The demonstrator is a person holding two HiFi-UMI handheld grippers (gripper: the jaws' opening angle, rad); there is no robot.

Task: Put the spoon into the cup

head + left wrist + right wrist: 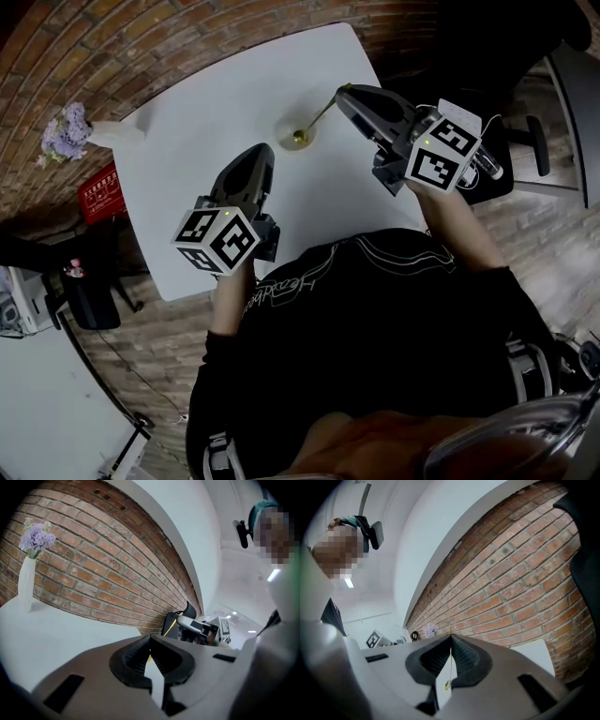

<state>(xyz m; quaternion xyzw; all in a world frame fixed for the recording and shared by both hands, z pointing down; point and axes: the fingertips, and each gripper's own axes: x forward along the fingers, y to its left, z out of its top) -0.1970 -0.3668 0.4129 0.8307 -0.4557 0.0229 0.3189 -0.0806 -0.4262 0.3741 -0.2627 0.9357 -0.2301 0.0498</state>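
A clear glass cup stands on the white table, towards its far side. A thin gold spoon slants from my right gripper down to the cup, its bowl end at the cup's mouth. That gripper is shut on the handle; in the right gripper view the spoon hangs between the closed jaws of the right gripper. My left gripper rests near the cup's near left side, shut with nothing in it. In the left gripper view the left gripper hides the cup.
A white vase of purple flowers stands at the table's far left corner, also seen as the vase. A red box lies on the floor to the left. A black chair stands at right. Brick wall behind.
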